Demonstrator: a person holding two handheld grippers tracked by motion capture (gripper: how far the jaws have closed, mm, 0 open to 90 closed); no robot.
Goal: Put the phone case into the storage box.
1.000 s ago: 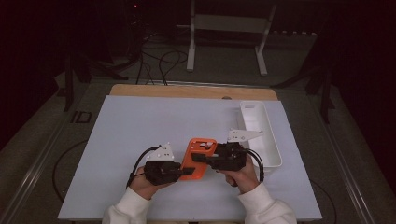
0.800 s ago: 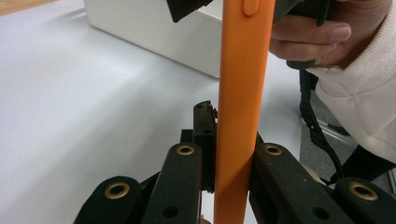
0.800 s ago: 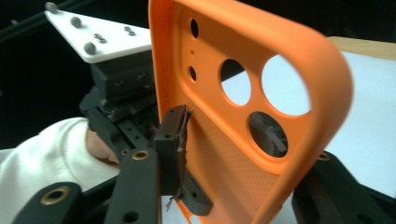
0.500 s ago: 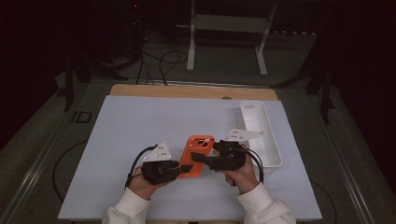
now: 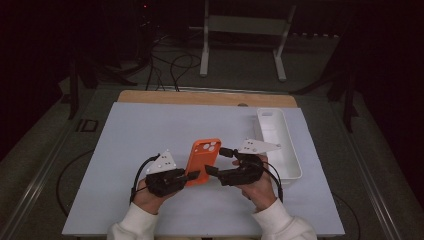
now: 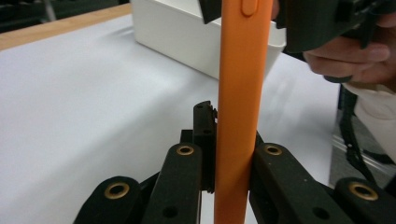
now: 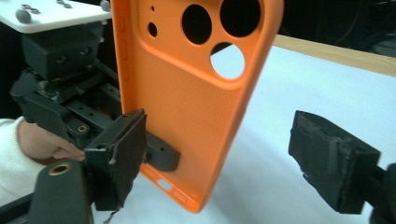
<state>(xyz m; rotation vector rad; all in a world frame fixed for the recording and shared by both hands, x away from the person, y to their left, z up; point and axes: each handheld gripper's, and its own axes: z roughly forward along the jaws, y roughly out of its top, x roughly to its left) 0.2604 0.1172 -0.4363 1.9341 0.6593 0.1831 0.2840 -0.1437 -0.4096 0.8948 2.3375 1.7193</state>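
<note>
Left gripper [image 5: 192,176] clamps the orange phone case [image 5: 202,160] centre-frame; right gripper [image 5: 212,161], jaws just opened wide, should clear it sideways without nudging

The left gripper [image 6: 232,154] is clamped on the edge of an orange phone case [image 6: 238,93], which stands upright between the black jaws (a side button cut-out shows near its top). Behind it a white tray [image 6: 187,37] rests on the pale counter [image 6: 84,102]. At upper right a hand [image 6: 355,58] holds the other gripper [image 6: 322,21], close to the case.
</note>
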